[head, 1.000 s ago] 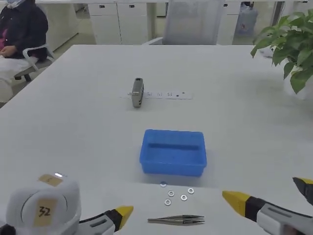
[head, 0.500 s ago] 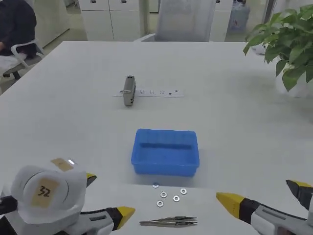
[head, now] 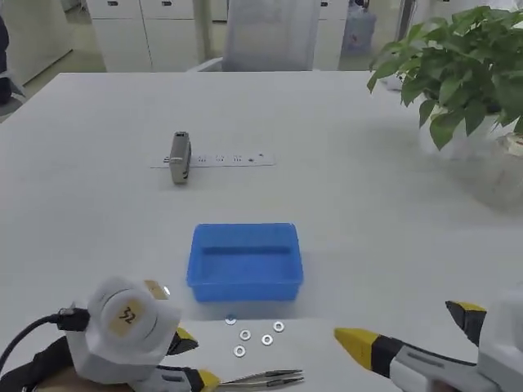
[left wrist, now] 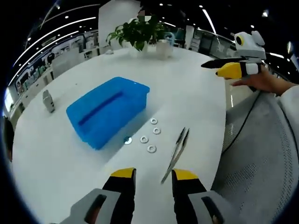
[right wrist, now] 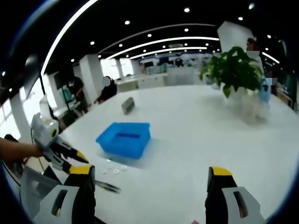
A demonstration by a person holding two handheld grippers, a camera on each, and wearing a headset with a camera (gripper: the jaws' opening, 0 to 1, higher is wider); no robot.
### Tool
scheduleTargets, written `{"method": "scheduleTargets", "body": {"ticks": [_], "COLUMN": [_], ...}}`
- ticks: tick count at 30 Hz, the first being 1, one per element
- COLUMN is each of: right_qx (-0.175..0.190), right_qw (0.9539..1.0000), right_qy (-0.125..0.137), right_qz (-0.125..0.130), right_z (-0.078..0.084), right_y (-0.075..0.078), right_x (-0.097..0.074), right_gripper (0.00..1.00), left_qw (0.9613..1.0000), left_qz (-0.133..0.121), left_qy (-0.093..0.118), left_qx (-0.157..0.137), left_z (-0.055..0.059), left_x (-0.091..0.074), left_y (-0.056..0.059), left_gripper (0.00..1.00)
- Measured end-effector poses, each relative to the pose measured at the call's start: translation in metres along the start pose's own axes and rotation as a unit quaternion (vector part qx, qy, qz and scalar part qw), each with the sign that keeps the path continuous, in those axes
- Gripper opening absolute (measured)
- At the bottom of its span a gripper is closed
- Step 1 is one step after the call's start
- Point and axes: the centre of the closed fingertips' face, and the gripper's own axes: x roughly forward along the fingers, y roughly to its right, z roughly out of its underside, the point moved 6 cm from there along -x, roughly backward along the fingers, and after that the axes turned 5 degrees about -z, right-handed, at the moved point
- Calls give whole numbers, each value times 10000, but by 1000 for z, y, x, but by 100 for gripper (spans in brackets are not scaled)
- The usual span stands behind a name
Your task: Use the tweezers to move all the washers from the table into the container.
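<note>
Left gripper, narrowly open and empty, hides one end of the tweezers in head view; its own view shows them whole at one o'clock; right gripper gapes empty.

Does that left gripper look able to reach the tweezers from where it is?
Probably yes: the left gripper is open, and the tweezers lie just ahead of its jaws, with nothing between them.

Tweezers flat nr washers, beside empty blue container.

left claw: down at 7 o'clock, jaws a little apart
right claw: 5 o'clock, jaws spread wide
</note>
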Motion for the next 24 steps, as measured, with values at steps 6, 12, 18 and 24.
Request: {"method": "scheduleTargets", "body": {"ticks": [6, 12, 18, 24], "right_qx": [-13, -14, -81, -77], "right_qw": [10000, 9999, 9999, 9999], "right_qy": [-8, 5, -30, 5], "right_qz": [59, 102, 96, 105], "right_z": [0, 0, 1, 0], "right_y": [2, 2, 0, 0], "right_x": [0, -1, 0, -1], "right_gripper": [99, 99, 99, 99], "left_qw": [9994, 9981, 9970, 9919], "left_qz": [183, 349, 367, 371], "left_qy": [-181, -146, -150, -158], "left_qx": [248, 477, 672, 1204], "left_z": [3, 4, 5, 8], "left_x": [16, 20, 21, 19], "left_y": [4, 9, 13, 21], "left_gripper": [21, 18, 9, 6]}}
